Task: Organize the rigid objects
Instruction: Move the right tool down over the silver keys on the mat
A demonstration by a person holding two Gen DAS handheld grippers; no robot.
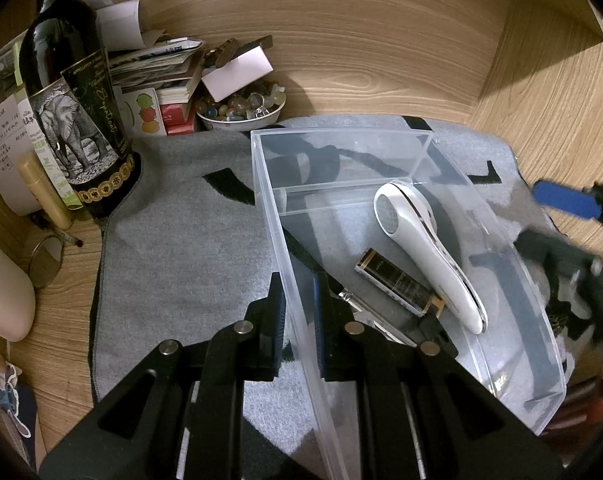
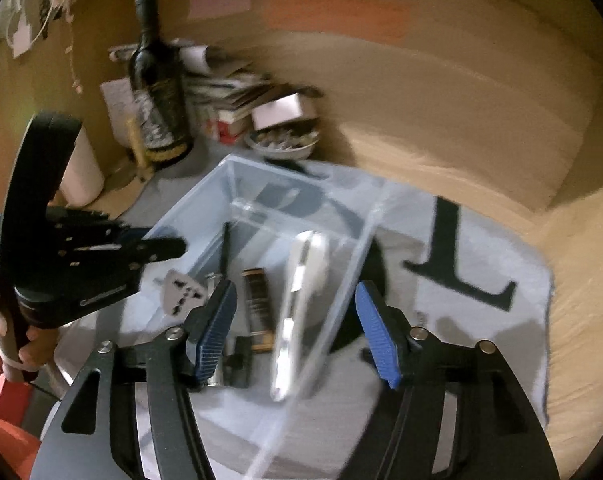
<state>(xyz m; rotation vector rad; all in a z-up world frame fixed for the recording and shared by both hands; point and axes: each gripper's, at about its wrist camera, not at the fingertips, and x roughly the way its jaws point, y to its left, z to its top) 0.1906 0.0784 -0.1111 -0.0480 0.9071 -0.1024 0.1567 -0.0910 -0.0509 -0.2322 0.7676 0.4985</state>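
A clear plastic bin (image 1: 381,132) with a divider sits on a grey mat (image 1: 189,240). Inside lie a white handheld device (image 1: 421,240), a dark rectangular box with gold trim (image 1: 397,282) and a small black item (image 1: 435,330). My left gripper (image 1: 299,300) straddles the bin's left wall, one finger on each side, nearly closed on it. My right gripper (image 2: 297,320) is open and empty above the bin's near end; its view is blurred. It shows the bin (image 2: 229,172), the white device (image 2: 305,280), the dark box (image 2: 257,300) and a grey plug adapter (image 2: 183,292).
A dark wine bottle (image 1: 73,120) stands at the mat's far left. A bowl of beads (image 1: 241,108), stacked papers (image 1: 157,68) and a tube (image 1: 45,192) crowd the back left corner. Wooden walls enclose the desk. A round glass (image 1: 45,260) lies at left.
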